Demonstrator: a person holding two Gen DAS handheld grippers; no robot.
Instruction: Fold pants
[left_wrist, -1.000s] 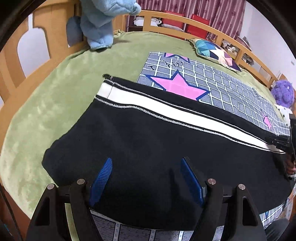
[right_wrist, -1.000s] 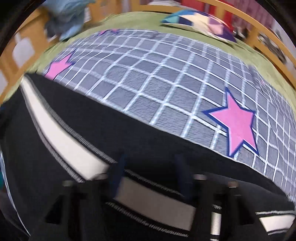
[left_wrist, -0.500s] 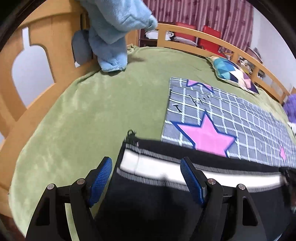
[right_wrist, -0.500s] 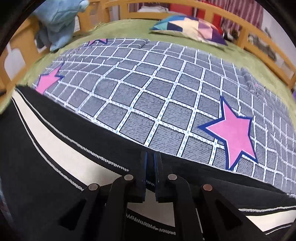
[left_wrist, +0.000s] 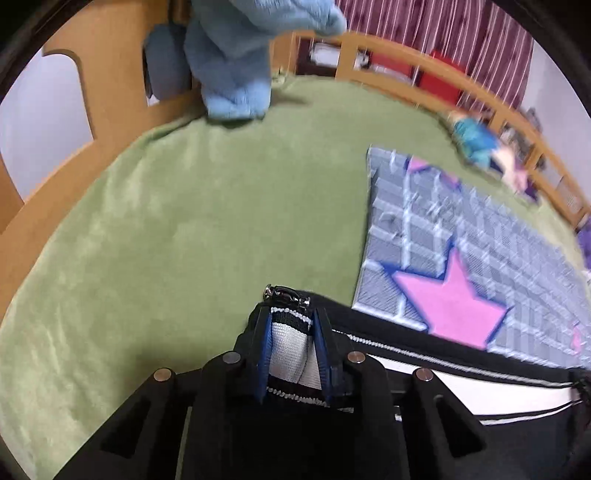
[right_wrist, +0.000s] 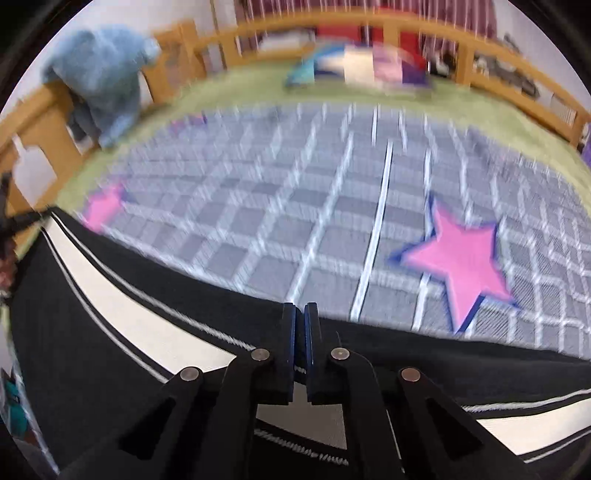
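The black pants (left_wrist: 461, 424) with a white side stripe lie on the bed, over the near edge of a grey checked mat. My left gripper (left_wrist: 291, 321) is shut on the pants' striped corner by a metal zipper pull (left_wrist: 284, 293). In the right wrist view the pants (right_wrist: 110, 332) spread across the bottom, and my right gripper (right_wrist: 300, 314) is shut on their black upper edge. Both views are blurred by motion.
A green blanket (left_wrist: 184, 221) covers the bed inside a wooden rail (left_wrist: 424, 70). The grey checked mat with pink stars (right_wrist: 369, 221) lies beyond the pants. A blue plush toy (left_wrist: 236, 55) hangs at the rail. A patterned pillow (right_wrist: 362, 66) lies at the far side.
My left gripper has moved to the pants' striped corner and shut on it; it was open before. My right gripper closed on the pants' edge earlier and stays shut, now moving.
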